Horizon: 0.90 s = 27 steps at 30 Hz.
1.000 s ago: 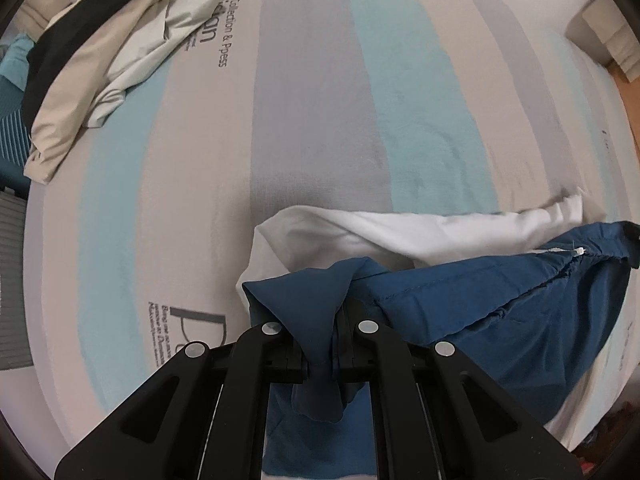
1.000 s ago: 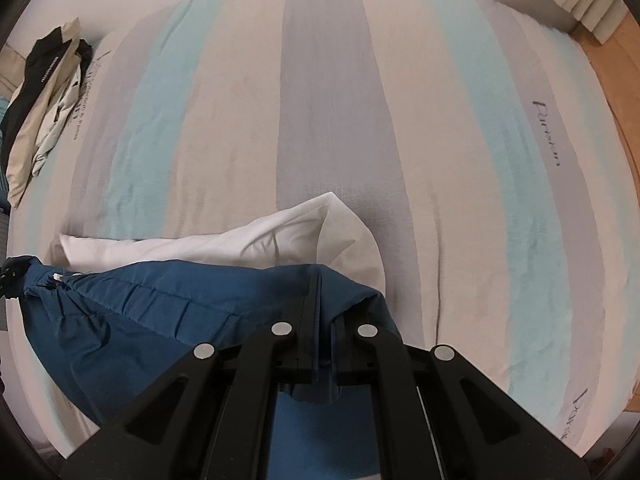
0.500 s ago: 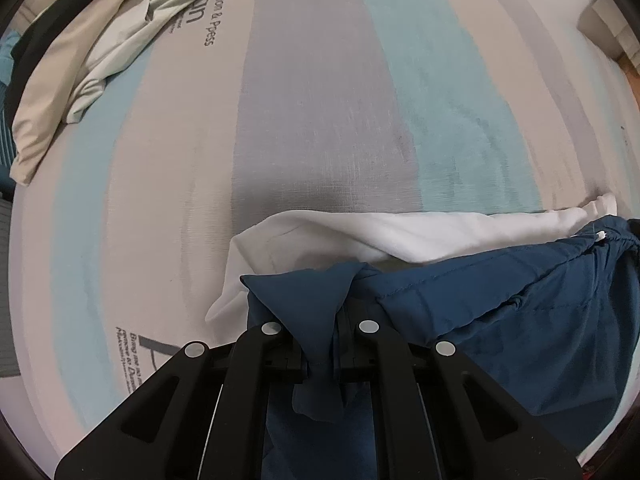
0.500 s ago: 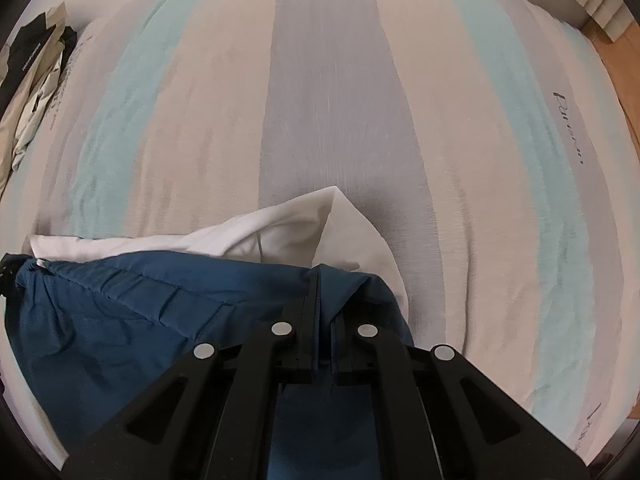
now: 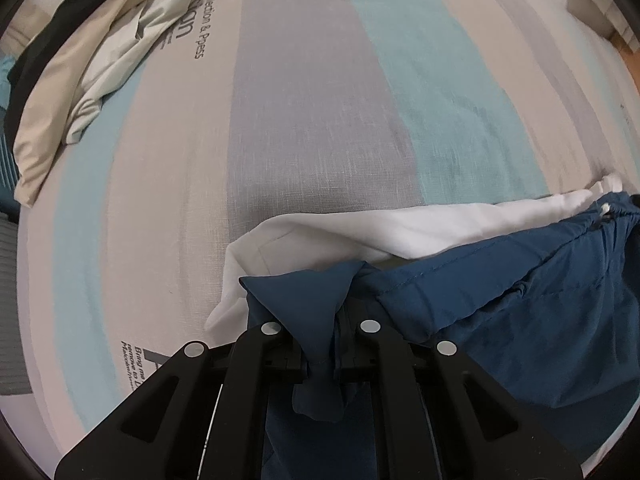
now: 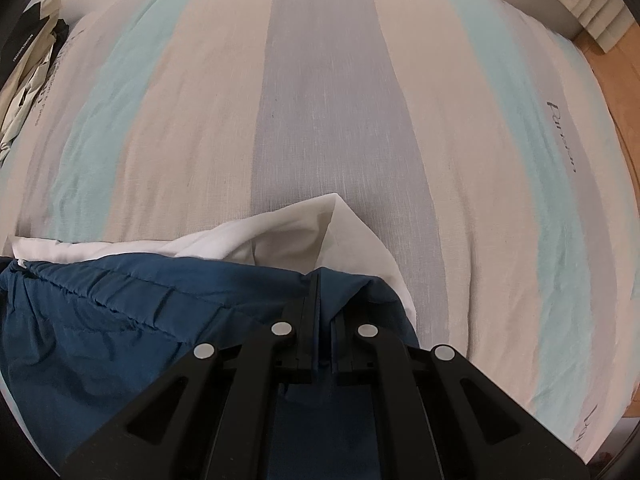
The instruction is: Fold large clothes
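Left gripper (image 5: 325,354) and right gripper (image 6: 325,354) each clenched on the blue garment (image 5: 520,312) at the bed's (image 6: 328,100) near edge, fingertips buried in fabric, white lining (image 6: 288,236) partly hidden underneath.

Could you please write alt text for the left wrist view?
The left gripper pinches a corner of a blue garment with white lining, above a striped bedsheet. Beige and black clothes lie piled at upper left.
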Tool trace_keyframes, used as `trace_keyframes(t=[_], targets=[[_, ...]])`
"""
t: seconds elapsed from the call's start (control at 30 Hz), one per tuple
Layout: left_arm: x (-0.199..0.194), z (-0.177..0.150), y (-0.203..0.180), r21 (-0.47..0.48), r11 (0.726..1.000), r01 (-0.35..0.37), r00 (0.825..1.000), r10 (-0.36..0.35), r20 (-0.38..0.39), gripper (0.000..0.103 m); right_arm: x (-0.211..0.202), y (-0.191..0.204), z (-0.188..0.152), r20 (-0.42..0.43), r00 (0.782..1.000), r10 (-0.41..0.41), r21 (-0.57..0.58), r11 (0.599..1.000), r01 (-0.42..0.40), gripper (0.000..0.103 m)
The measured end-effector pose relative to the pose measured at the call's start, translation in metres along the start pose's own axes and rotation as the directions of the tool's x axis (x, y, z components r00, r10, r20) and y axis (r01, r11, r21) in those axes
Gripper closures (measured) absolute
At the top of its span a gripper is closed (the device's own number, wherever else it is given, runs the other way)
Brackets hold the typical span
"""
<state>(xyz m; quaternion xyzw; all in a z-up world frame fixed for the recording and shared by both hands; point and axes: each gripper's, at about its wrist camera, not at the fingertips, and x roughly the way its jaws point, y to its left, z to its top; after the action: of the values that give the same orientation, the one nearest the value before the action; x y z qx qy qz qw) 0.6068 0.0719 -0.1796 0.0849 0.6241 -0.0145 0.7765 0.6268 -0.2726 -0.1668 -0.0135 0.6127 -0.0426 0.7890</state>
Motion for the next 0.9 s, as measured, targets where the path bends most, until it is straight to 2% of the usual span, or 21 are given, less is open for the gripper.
trace_keyframes(t=[0.2, 0.27, 0.37, 0.5, 0.53, 0.57, 0.6, 0.63, 0.7, 0.77, 0.9], targets=[[-0.013, 0.000, -0.005, 0.024, 0.999, -0.029, 0.999, 0.028, 0.018, 0.090, -0.004, -0.002, 0.000, 0.000, 1.000, -0.001, -0.001, 1.000, 0.001, 0.098], [-0.019, 0.001, -0.005, 0.024, 0.999, -0.025, 0.999, 0.024, 0.027, 0.084, -0.006, -0.002, 0.000, -0.005, 1.000, -0.003, -0.007, 1.000, 0.003, 0.096], [-0.034, 0.005, -0.003, 0.006, 1.000, 0.002, 0.998, -0.003, 0.061, 0.059, -0.009, -0.003, 0.006, -0.020, 1.000, 0.008, -0.016, 1.000, -0.009, 0.089], [-0.051, 0.010, -0.005, -0.002, 1.000, 0.008, 0.995, -0.008, 0.095, 0.047, -0.021, -0.010, 0.010, 0.005, 0.999, 0.034, -0.008, 0.999, -0.034, 0.083], [-0.054, 0.010, -0.005, -0.006, 1.000, 0.009, 0.995, -0.009, 0.102, 0.038, -0.023, -0.011, 0.010, 0.007, 0.999, 0.041, -0.006, 0.999, -0.041, 0.082], [-0.058, 0.011, -0.005, -0.015, 1.000, 0.009, 0.993, -0.008, 0.118, 0.033, -0.025, -0.012, 0.010, 0.010, 0.999, 0.047, -0.006, 0.999, -0.047, 0.079], [-0.065, 0.011, -0.004, -0.031, 0.999, -0.010, 0.989, 0.014, 0.150, 0.018, -0.028, -0.013, 0.009, 0.014, 0.998, 0.057, -0.007, 0.998, -0.057, 0.069], [-0.070, 0.012, -0.003, -0.045, 0.999, -0.021, 0.984, 0.029, 0.177, 0.009, -0.033, -0.012, 0.009, 0.025, 0.997, 0.075, -0.009, 0.997, -0.074, 0.064], [-0.078, 0.015, 0.000, -0.058, 0.998, -0.027, 0.978, 0.038, 0.204, 0.008, -0.041, -0.012, 0.008, 0.044, 0.994, 0.098, -0.020, 0.995, -0.097, 0.057], [-0.081, 0.019, 0.000, -0.059, 0.998, -0.033, 0.980, 0.044, 0.193, 0.008, -0.048, -0.014, 0.008, 0.057, 0.991, 0.122, -0.020, 0.992, -0.121, 0.051], [-0.090, 0.020, -0.001, -0.066, 0.997, -0.043, 0.979, 0.055, 0.194, 0.008, -0.061, -0.024, 0.008, 0.073, 0.980, 0.185, 0.010, 0.982, -0.186, 0.044]])
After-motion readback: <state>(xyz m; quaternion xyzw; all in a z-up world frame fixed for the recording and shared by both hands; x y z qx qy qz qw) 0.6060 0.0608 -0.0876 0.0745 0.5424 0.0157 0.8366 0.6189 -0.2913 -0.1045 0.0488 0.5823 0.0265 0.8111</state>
